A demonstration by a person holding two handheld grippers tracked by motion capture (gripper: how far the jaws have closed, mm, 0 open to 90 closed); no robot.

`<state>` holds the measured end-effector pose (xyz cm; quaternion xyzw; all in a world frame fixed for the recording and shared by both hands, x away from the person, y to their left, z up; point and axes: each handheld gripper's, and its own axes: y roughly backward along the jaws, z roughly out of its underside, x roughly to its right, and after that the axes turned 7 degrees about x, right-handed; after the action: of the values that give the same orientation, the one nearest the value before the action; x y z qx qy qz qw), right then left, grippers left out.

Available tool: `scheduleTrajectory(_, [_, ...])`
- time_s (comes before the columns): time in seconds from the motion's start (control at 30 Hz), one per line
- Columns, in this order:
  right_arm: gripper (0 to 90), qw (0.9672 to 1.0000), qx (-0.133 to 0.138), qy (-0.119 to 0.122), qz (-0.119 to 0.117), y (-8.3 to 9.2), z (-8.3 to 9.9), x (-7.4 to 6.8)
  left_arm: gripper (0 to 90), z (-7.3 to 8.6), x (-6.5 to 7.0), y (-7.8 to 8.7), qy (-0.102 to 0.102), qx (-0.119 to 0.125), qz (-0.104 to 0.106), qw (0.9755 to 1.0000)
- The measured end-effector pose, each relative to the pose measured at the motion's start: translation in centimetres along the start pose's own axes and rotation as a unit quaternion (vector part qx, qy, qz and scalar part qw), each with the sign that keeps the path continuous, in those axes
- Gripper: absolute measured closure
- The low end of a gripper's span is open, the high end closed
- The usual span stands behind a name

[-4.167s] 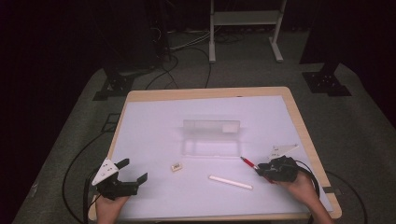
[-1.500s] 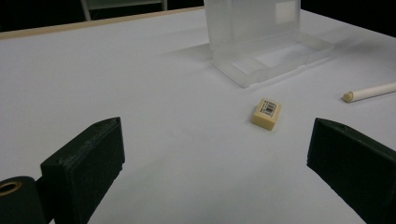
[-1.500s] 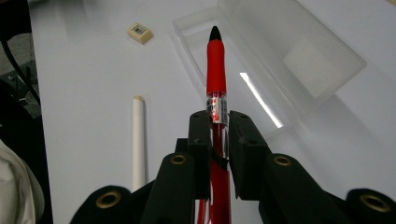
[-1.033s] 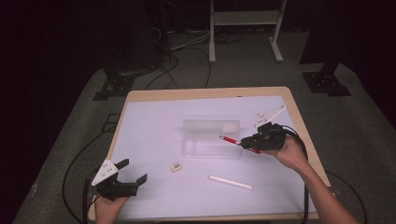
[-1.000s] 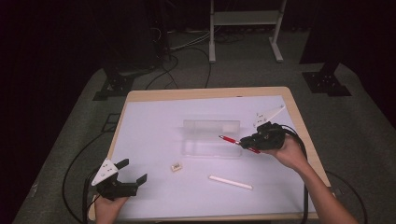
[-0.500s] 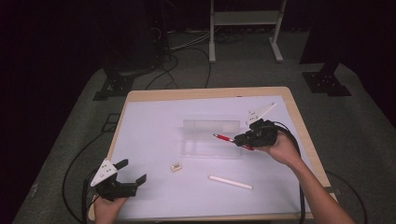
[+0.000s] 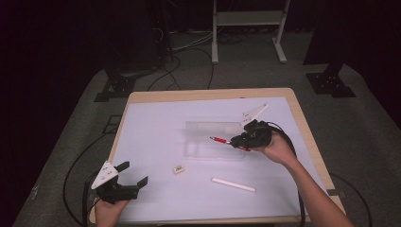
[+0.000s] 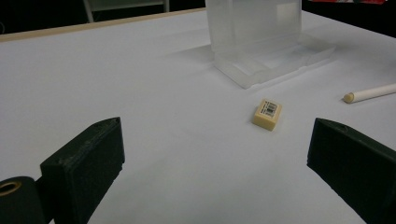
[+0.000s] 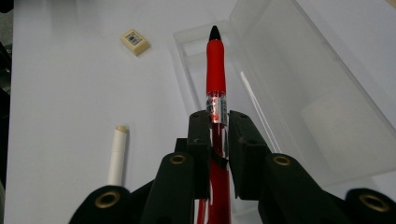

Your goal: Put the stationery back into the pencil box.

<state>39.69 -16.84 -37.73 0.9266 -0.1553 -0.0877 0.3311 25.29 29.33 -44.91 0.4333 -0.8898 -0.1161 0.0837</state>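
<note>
Your right claw is gripping the red pen above the clear box; tilting it may be sending the tip onto the rim.

In the right gripper view the red pen's rear end is hidden behind the tool's own jaws.

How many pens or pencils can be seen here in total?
2. A red pen is held in the right tongs over the clear case. A white pencil lies on the table, nearer the person.
</note>
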Motion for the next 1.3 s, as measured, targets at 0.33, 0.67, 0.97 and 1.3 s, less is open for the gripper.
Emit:
scheduleTrajectory(0.33, [78.6,0.9998,-0.014,0.014,-0.005,-2.1,-0.7,0.3,3.5,0.0,0.0,0.1,0.0,0.001,0.0,1.0])
scheduleTrajectory(0.67, [78.6,0.9995,-0.021,0.023,-0.009,-3.7,-0.8,1.4,3.4,0.0,-0.1,0.1,0.002,0.001,0.0,1.0])
scheduleTrajectory(0.97, [78.6,0.9986,-0.041,0.031,-0.016,-5.8,-0.5,1.7,3.4,0.0,0.0,0.1,0.002,0.003,0.0,1.0])
scheduleTrajectory(1.3, [78.6,0.9981,-0.051,0.025,-0.025,-6.9,0.0,2.2,3.4,0.0,0.0,0.1,0.002,0.002,0.001,1.0])
